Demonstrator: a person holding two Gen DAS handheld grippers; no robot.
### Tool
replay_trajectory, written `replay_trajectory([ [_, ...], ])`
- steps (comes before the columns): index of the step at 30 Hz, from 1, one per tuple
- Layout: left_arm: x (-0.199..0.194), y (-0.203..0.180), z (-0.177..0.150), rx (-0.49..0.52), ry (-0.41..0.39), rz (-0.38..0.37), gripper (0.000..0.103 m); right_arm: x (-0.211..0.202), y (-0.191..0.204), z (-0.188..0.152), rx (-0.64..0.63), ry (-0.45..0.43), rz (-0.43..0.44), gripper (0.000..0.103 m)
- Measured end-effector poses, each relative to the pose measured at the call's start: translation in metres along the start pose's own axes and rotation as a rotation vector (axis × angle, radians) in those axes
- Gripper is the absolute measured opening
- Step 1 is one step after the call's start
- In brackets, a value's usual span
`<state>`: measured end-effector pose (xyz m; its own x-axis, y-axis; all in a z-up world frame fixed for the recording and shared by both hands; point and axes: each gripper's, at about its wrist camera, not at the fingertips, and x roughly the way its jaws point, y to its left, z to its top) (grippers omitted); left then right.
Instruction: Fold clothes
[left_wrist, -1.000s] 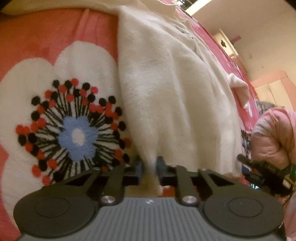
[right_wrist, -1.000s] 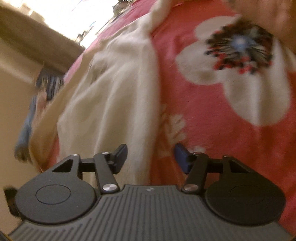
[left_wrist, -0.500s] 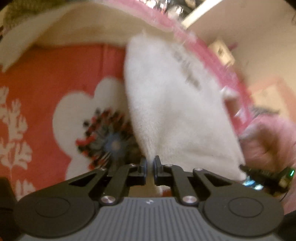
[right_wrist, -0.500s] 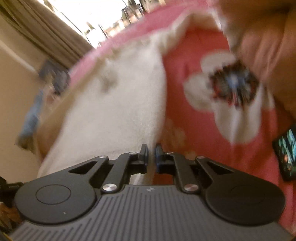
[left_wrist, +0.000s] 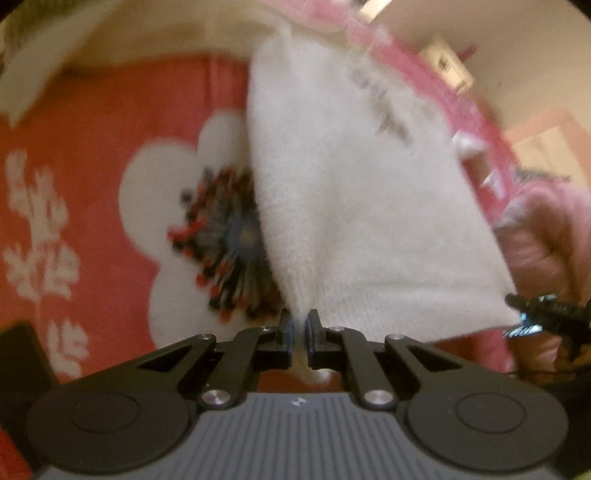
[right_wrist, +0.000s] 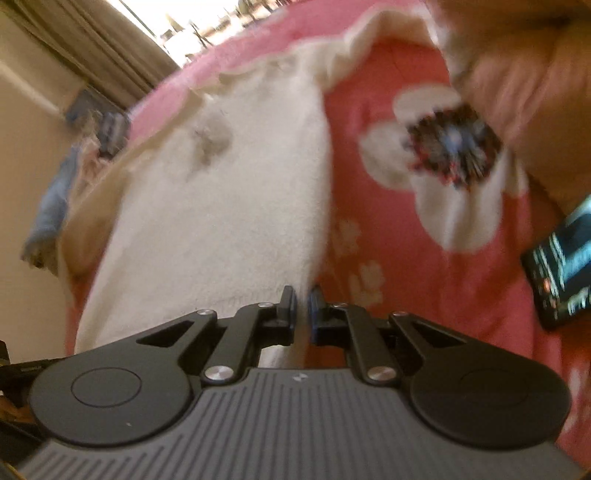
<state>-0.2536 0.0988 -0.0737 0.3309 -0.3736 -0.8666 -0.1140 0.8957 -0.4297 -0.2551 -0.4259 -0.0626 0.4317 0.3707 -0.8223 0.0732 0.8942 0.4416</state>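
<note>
A white fuzzy sweater (left_wrist: 354, 206) lies on a pink bedspread (left_wrist: 74, 155) with big white flowers. My left gripper (left_wrist: 299, 325) is shut on the sweater's hem corner, and the hem lifts off the bed towards me. In the right wrist view the same sweater (right_wrist: 229, 206) stretches away from my right gripper (right_wrist: 302, 301), which is shut on its other hem corner. The right gripper's tip (left_wrist: 543, 306) and a pink sleeve (left_wrist: 546, 236) show at the left view's right edge. Both views are motion-blurred.
A dark phone (right_wrist: 561, 258) lies on the bedspread at the right. A person's hand (right_wrist: 517, 74) fills the upper right of the right wrist view. Curtains (right_wrist: 92, 48) and a window lie beyond the bed; blue cloth (right_wrist: 48, 206) hangs at the left.
My right gripper went from open to shut on the hem. Both grippers have risen, lifting the sweater's lower edge off the bed. The phone has come into view.
</note>
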Motion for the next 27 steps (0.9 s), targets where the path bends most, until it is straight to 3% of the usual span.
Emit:
replay_trajectory([
  [2, 0.025, 0.009, -0.007, 0.023, 0.046, 0.044, 0.008, 0.027, -0.013, -0.009, 0.007, 0.046, -0.038, 0.006],
  [5, 0.035, 0.016, -0.004, 0.020, 0.065, 0.035, 0.013, 0.062, -0.026, -0.020, 0.017, 0.089, -0.064, 0.008],
  [8, 0.022, 0.016, 0.001, 0.033, 0.032, 0.038, 0.028, 0.045, -0.017, -0.016, -0.055, 0.075, -0.089, 0.016],
  [13, 0.013, 0.009, 0.017, 0.061, -0.065, 0.063, 0.028, -0.003, 0.006, -0.004, -0.206, -0.049, -0.190, 0.016],
  [15, 0.010, 0.007, 0.023, 0.072, -0.103, 0.073, 0.028, -0.009, 0.024, 0.008, -0.280, -0.131, -0.175, 0.017],
  [18, 0.005, 0.002, 0.033, 0.089, -0.162, 0.089, 0.030, 0.014, 0.061, 0.022, -0.388, -0.214, -0.130, 0.018],
  [23, -0.001, -0.002, 0.047, 0.112, -0.247, 0.123, 0.032, 0.082, 0.105, 0.026, -0.509, -0.201, -0.003, 0.020],
  [25, 0.013, 0.011, 0.048, 0.090, -0.211, 0.186, 0.032, 0.097, 0.113, 0.024, -0.566, -0.165, -0.015, 0.030],
  [27, 0.001, 0.028, 0.047, 0.048, -0.232, 0.213, 0.032, 0.110, 0.120, 0.022, -0.627, -0.123, -0.047, 0.032],
])
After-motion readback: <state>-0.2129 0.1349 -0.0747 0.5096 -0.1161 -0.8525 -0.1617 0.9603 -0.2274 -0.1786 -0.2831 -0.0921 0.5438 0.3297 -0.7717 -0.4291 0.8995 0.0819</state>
